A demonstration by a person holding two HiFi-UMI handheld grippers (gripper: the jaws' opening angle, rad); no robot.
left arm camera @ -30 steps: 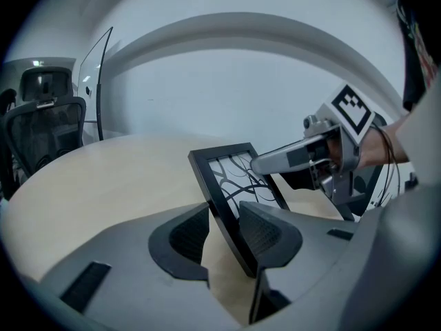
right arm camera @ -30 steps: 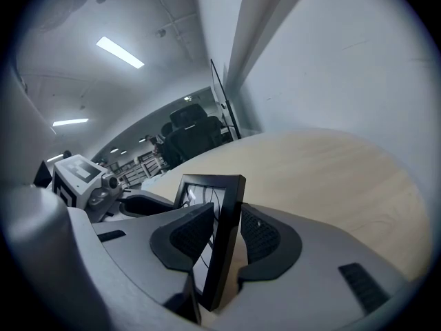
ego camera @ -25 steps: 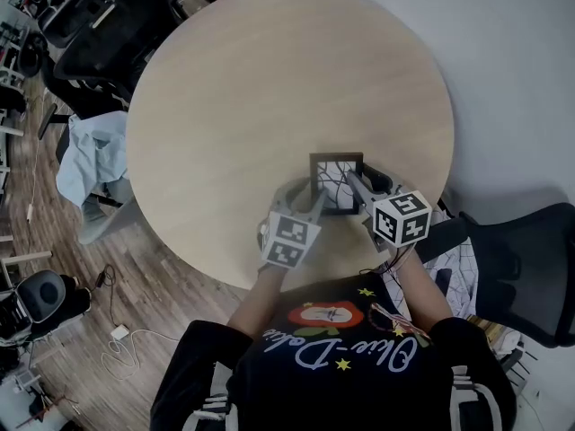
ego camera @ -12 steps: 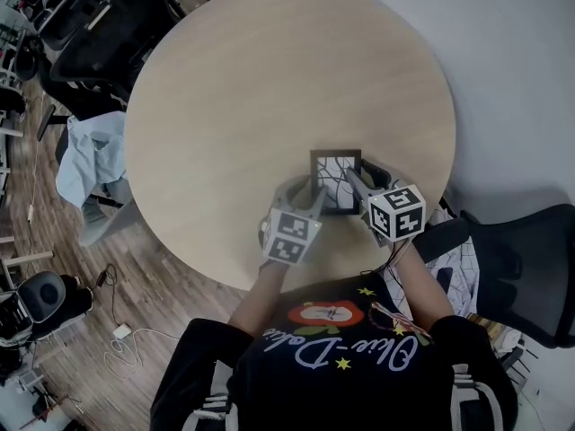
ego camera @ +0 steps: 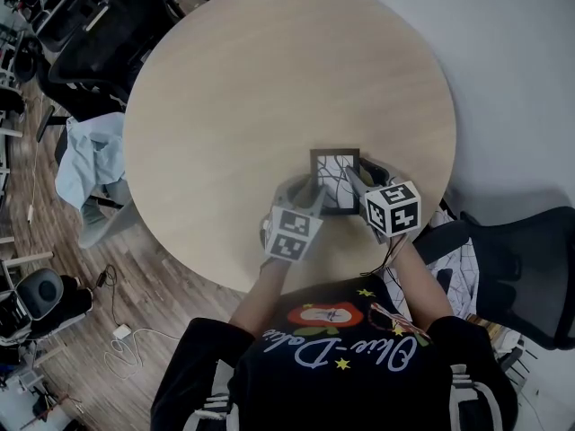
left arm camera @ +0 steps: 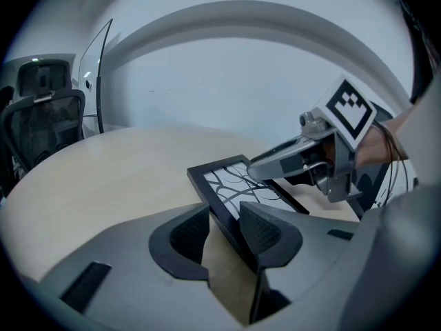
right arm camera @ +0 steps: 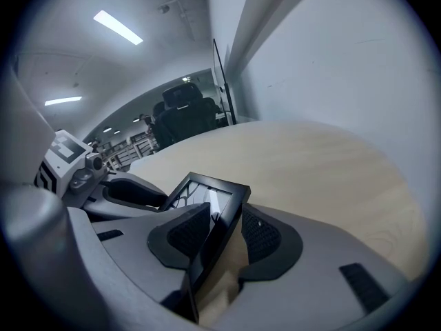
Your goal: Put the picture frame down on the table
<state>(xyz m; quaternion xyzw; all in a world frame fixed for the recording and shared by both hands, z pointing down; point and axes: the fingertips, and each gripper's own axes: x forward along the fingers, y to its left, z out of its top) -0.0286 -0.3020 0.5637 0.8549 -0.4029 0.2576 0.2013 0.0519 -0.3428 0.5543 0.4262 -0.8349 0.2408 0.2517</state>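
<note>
A small black picture frame with a black-and-white branch print is near the round table's front right edge, held between both grippers. My left gripper is shut on its left side; in the left gripper view the frame's edge runs between the pads. My right gripper is shut on the right side, and in the right gripper view the frame stands tilted between the pads. Whether the frame's underside touches the tabletop is hidden.
A chair draped with a light blue cloth stands left of the table. Black office chairs crowd the back left, and another black chair with a patterned cloth is at the right. Cables lie on the wood floor.
Both grippers and the frame have crept slightly farther onto the table. The hold on the frame is unchanged.
</note>
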